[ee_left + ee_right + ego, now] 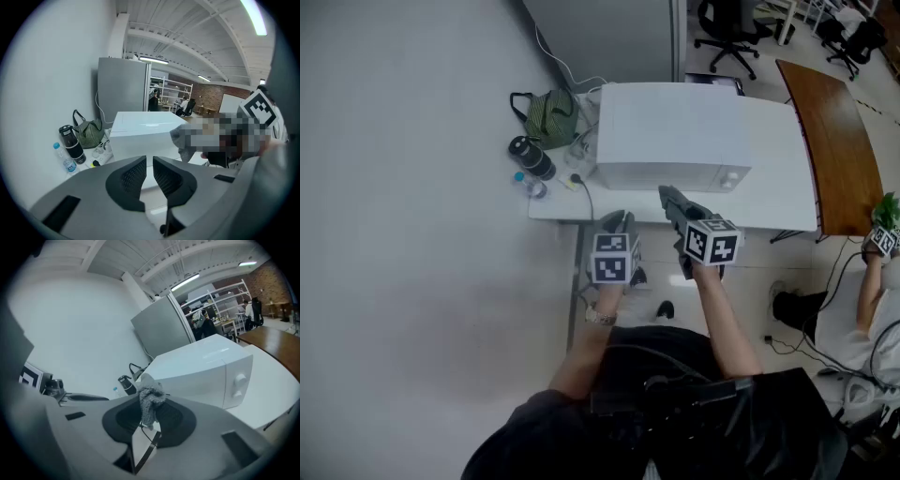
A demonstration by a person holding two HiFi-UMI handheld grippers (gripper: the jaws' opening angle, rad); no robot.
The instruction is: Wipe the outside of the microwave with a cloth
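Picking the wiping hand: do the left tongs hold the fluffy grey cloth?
No, the left tongs have nothing between them; the fluffy grey cloth is clamped in the right tongs.

Grey left gripper, grey right gripper, black-and-white marker cubes on both. Behind the left cube sat a wristwatch, then black clothing.

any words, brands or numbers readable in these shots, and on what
No readable text in any view.
microwave: no brand or numbers visible.
water bottle: label too small to read.
marker cubes: black-and-white square patterns only, no letters.
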